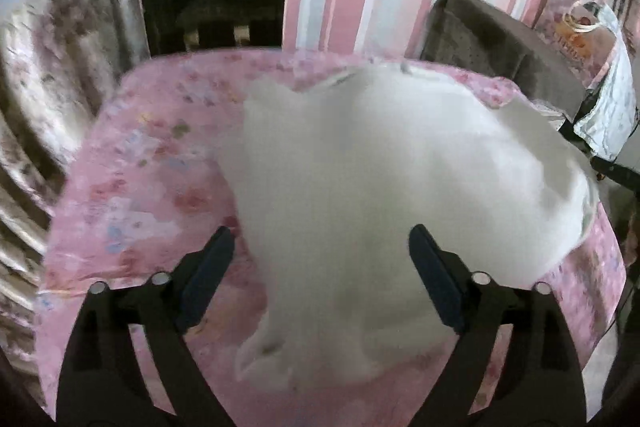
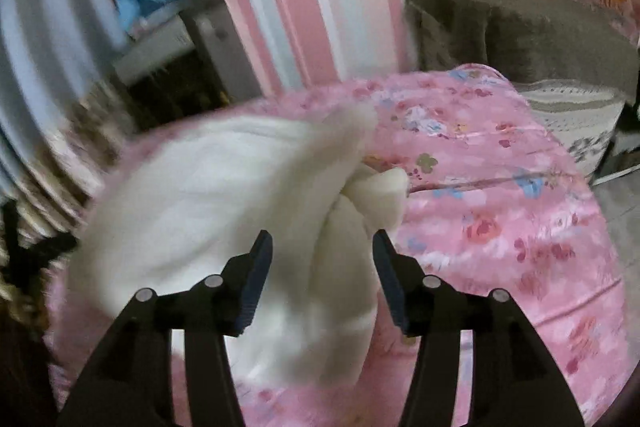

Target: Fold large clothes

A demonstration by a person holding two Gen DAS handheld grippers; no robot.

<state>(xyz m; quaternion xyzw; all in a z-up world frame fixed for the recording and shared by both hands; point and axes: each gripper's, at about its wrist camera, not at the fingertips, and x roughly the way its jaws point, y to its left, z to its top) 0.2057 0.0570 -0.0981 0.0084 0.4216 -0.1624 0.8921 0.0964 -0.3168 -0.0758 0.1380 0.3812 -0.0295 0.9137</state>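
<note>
Lying white garment [image 1: 380,187] on pink cloth [image 1: 140,187] | left tongs [image 1: 322,239] apart | right tongs [image 2: 322,243] apart | writing unreadable

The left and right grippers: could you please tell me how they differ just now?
The left gripper stands wider open than the right gripper. The white garment lies fairly flat beneath the left, while a bunched fold rises between the right's fingers. Both are open above the pink floral sheet.

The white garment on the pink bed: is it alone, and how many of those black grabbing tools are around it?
White garment: 1
Pink floral bedcover: 1
Grippers with black fingers: 2, left gripper and right gripper, both open
Total: 4
</note>
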